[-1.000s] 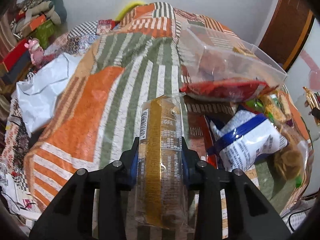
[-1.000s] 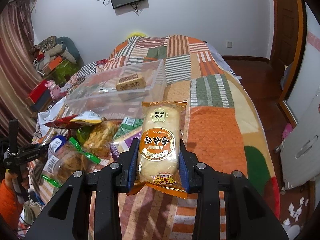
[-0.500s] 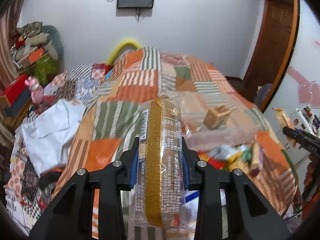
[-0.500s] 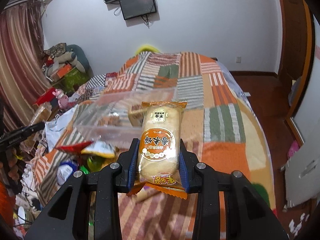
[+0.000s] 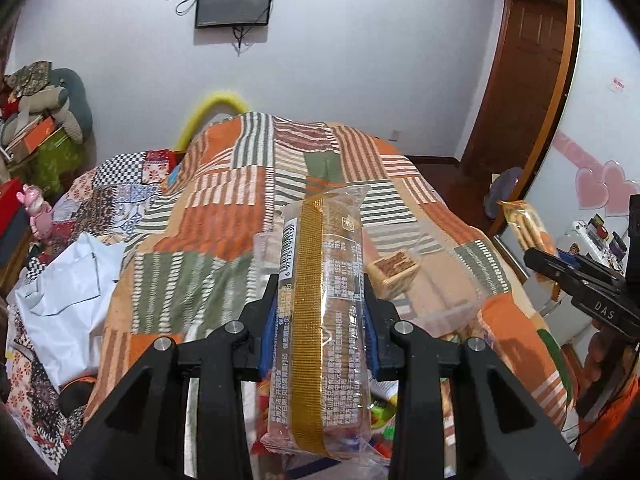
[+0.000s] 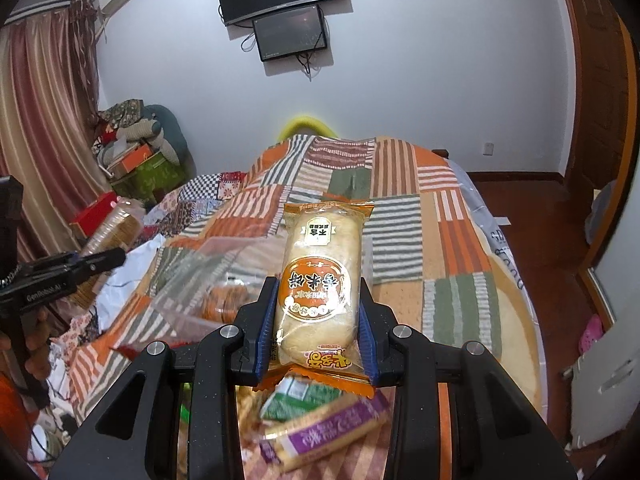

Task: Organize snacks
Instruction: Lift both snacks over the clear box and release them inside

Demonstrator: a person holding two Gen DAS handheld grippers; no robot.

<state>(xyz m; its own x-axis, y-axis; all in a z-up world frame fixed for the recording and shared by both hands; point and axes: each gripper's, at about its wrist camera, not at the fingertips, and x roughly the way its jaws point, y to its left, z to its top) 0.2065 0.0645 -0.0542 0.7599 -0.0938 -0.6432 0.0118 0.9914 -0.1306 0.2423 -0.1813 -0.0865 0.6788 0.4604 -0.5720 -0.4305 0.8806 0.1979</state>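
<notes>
My left gripper (image 5: 320,320) is shut on a clear cracker pack with a gold stripe (image 5: 320,300), held above the bed. My right gripper (image 6: 318,320) is shut on an orange rice-cracker pack (image 6: 320,276). A clear plastic bin (image 5: 436,280) sits on the quilt beyond the left gripper, with a small brown boxed snack (image 5: 394,272) inside. The bin also shows in the right wrist view (image 6: 200,280). Loose snacks lie below the right gripper, among them a purple pack (image 6: 320,436) and a green pack (image 6: 300,396). The right gripper (image 5: 560,268) shows at the left view's right edge.
A striped patchwork quilt (image 5: 224,224) covers the bed. A white plastic bag (image 5: 68,280) lies at the bed's left side. Piled clothes and boxes (image 6: 136,148) stand at the left wall. A wooden door (image 5: 524,80) and wood floor (image 6: 560,240) are on the right.
Both grippers have risen and tilted up with their packs, so more wall and the screens show. The bin and snack pile have dropped lower in both views.
</notes>
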